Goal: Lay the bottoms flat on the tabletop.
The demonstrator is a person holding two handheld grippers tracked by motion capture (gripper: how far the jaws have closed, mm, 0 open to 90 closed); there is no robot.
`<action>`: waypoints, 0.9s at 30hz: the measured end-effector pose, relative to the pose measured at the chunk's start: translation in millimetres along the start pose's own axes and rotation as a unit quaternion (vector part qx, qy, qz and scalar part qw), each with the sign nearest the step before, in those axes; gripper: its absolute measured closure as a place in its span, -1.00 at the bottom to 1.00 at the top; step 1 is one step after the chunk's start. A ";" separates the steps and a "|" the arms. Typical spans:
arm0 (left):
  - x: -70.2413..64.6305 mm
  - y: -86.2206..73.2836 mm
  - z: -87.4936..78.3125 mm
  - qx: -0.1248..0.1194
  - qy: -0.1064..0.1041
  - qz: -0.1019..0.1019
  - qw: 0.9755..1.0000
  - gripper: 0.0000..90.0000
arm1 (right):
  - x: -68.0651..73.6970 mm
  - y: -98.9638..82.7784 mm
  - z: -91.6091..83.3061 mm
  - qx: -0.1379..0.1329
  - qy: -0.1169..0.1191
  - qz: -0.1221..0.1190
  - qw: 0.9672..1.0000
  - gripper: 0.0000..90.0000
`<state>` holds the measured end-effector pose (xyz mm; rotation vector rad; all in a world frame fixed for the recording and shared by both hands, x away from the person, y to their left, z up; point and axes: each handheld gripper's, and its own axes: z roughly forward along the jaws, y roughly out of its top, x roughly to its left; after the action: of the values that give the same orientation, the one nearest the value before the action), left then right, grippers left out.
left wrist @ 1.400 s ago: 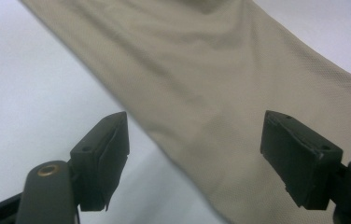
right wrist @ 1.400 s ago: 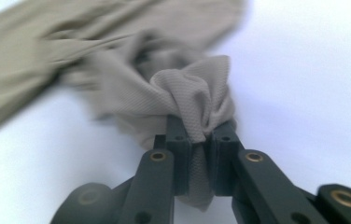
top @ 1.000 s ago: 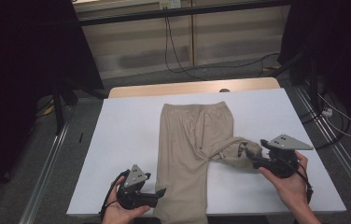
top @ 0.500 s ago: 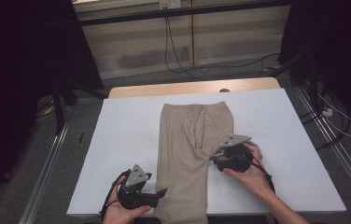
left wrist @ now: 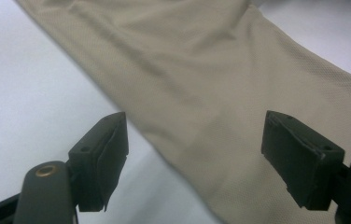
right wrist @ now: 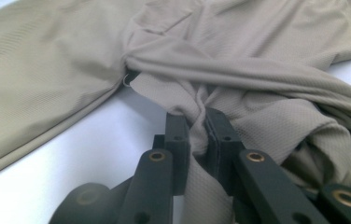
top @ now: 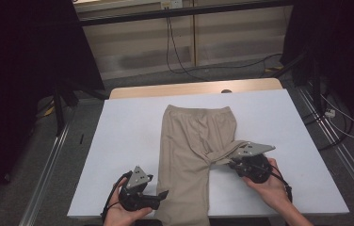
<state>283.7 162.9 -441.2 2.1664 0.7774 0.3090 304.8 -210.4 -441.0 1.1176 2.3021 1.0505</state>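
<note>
A pair of beige trousers [top: 191, 146] is laid flat on the white table cover [top: 128, 136], with the waistband toward the far edge and one leg running straight down to the near edge. The other leg is bunched and drawn across toward the right, where a twisted fold of its fabric [right wrist: 197, 112] is seen clamped between the jaws of the right gripper [top: 235, 162]. In the right gripper view [right wrist: 198, 126] those jaws have just been closing and are now pressed together on the cloth, with the gathered material spilling out on both sides of them. The left gripper [top: 163, 194] is held low at the near edge of the table, just beside the straight leg. In the left gripper view [left wrist: 194, 144] its jaws are seen standing wide apart, with the edge of the trouser leg [left wrist: 201, 93] lying beneath and between them, and nothing is gripped. No container is seen on the table. A bare strip of wooden tabletop [top: 194, 88] is seen beyond the white cover.
</note>
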 end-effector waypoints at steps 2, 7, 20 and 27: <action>0.1 -0.3 0.3 -0.001 0.000 0.000 1.000 -0.48 | 2.4 -2.5 -8.0 -0.006 0.015 0.001 1.000 0.81; 1.4 -0.1 0.5 0.001 0.001 -0.004 1.000 -0.48 | 10.5 -19.2 -27.1 0.001 0.026 -0.008 1.000 0.97; 0.4 0.4 2.1 0.000 0.000 -0.003 1.000 -0.48 | 18.9 17.3 19.7 0.006 -0.004 -0.031 1.000 -0.14; 0.4 0.5 1.8 0.001 0.000 0.001 1.000 -0.48 | 11.7 3.9 12.8 0.005 0.003 -0.007 1.000 0.82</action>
<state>285.0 161.8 -442.1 2.1688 0.7765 0.3098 307.2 -193.7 -446.5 1.1015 2.3202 1.0396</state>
